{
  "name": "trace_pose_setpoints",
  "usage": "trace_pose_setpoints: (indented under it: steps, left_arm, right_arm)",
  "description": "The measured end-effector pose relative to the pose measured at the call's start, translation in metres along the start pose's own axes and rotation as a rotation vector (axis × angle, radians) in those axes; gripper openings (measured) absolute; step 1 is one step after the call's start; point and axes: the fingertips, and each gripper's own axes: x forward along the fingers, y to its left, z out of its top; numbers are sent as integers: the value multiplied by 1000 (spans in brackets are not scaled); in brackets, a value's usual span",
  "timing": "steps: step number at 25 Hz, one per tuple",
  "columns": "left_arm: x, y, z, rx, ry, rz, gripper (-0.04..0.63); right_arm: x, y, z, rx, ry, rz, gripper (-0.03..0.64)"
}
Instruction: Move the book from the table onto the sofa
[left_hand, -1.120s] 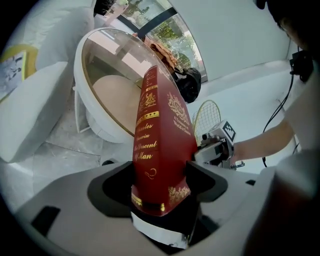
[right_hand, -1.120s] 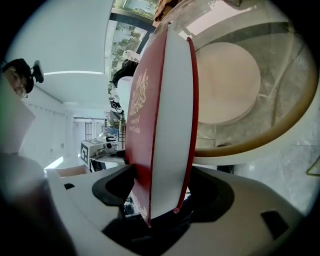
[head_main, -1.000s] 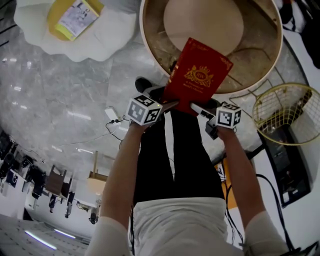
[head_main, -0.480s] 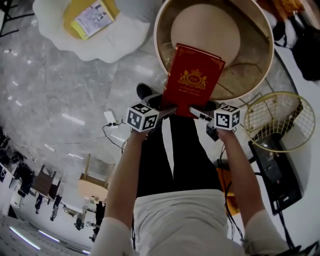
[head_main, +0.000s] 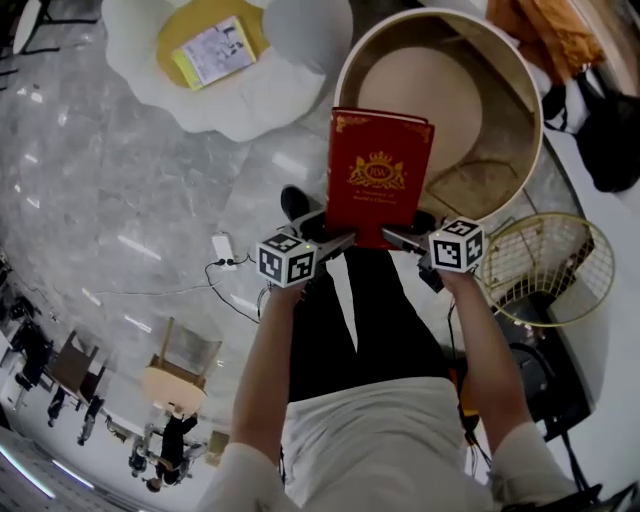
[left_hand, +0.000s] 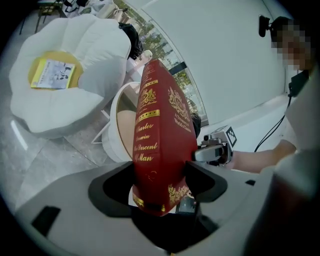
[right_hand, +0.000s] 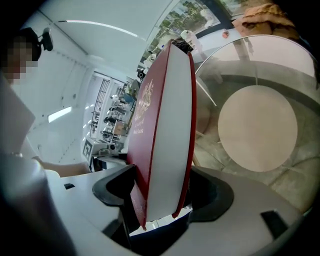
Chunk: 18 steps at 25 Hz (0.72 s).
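Observation:
A red hardback book (head_main: 377, 176) with gold print is held in the air between both grippers, above the floor beside the round table (head_main: 505, 90). My left gripper (head_main: 335, 241) is shut on its spine corner (left_hand: 152, 165). My right gripper (head_main: 393, 238) is shut on the page-edge corner (right_hand: 162, 165). The white flower-shaped sofa (head_main: 280, 85) lies at the upper left, seen as well in the left gripper view (left_hand: 75, 107). A yellow cushion (head_main: 185, 25) with a booklet (head_main: 215, 50) rests on it.
A gold wire basket (head_main: 550, 270) stands at the right by dark equipment on the floor. A black bag (head_main: 610, 125) and orange cloth (head_main: 540, 30) lie at the upper right. A cable and plug (head_main: 222, 250) run over the grey marble floor.
Both grippers carried the book leftwards off the round table's top. The book now stands straighter, and the sofa has come closer to the middle of the head view.

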Motion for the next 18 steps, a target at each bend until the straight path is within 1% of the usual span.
trace_pose_setpoints:
  steps: [4,8,10,16,18]
  left_arm:
    - [-19,18,14,-7,-32,6,327]
    - [-44,48,30,-39,-62,-2,327]
    - [-52,55,33,-48,-74,-2,327]
    - [-62,54,40,-22,-95,18,327]
    - [-74,65,48,-22,-108,21,327]
  right_arm:
    - [22,13,18,-29,39,-1,348]
    - [57,28,40,-52,69,-15,348]
    - [67,33,45,-59,78,-17,348]
    - [69,43,52,-84,69,8,348]
    - [84,50,62,-100,68,11,348]
